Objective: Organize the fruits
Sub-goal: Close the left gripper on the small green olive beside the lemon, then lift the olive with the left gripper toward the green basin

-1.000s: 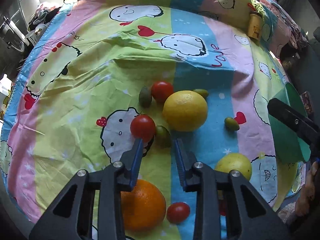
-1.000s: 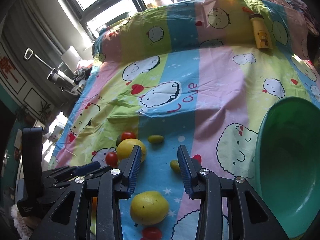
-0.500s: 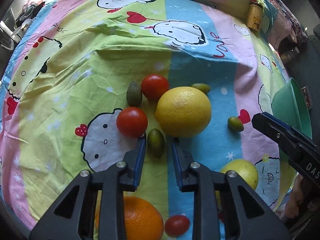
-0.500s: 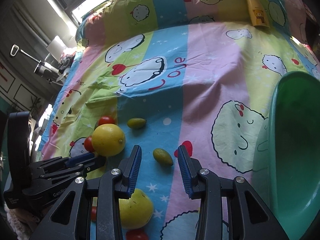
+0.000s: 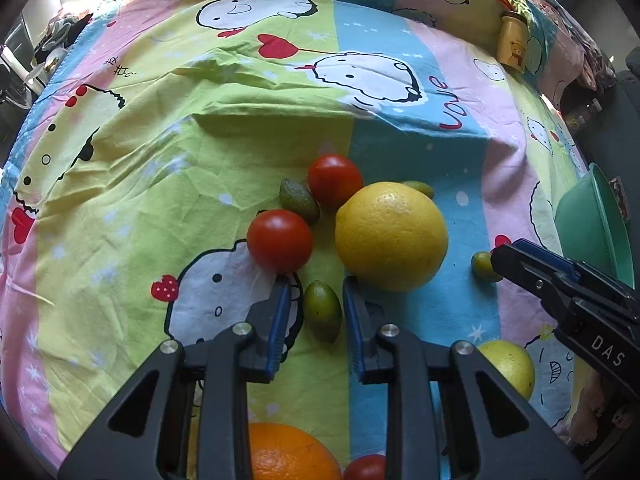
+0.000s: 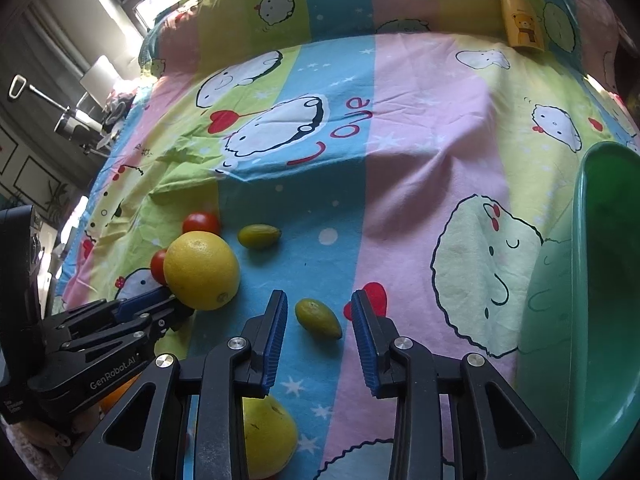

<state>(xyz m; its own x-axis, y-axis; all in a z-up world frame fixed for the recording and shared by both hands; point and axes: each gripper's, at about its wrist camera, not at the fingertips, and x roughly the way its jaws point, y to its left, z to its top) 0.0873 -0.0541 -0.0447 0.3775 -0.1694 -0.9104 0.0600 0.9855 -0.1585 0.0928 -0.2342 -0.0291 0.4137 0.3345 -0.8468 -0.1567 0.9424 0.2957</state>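
Note:
My left gripper (image 5: 315, 284) points down at the cartoon bedsheet and straddles a small green oval fruit (image 5: 322, 312). It is open, with slim gaps at both pads. Just beyond its tips lie a big yellow citrus (image 5: 391, 236) and a red tomato (image 5: 280, 240). My right gripper (image 6: 319, 300) straddles another small green fruit (image 6: 318, 318). Its jaws are closing but the pads stand clear of the fruit. That gripper's tip (image 5: 520, 264) shows at the right of the left wrist view, next to the same fruit (image 5: 482, 266). A green bowl (image 6: 600, 280) stands to the right.
A second tomato (image 5: 335, 182), a dark green fruit (image 5: 299, 200) and a small green one (image 6: 259, 236) lie behind the citrus. An orange (image 5: 288, 456), a tomato (image 5: 366, 468) and a pale yellow citrus (image 6: 268, 440) lie near me. A yellow bottle (image 6: 520, 20) rests far back.
Both grippers have come down onto the sheet. Each small green fruit, earlier ahead of the fingertips, now lies between the fingers. The right jaws have narrowed.

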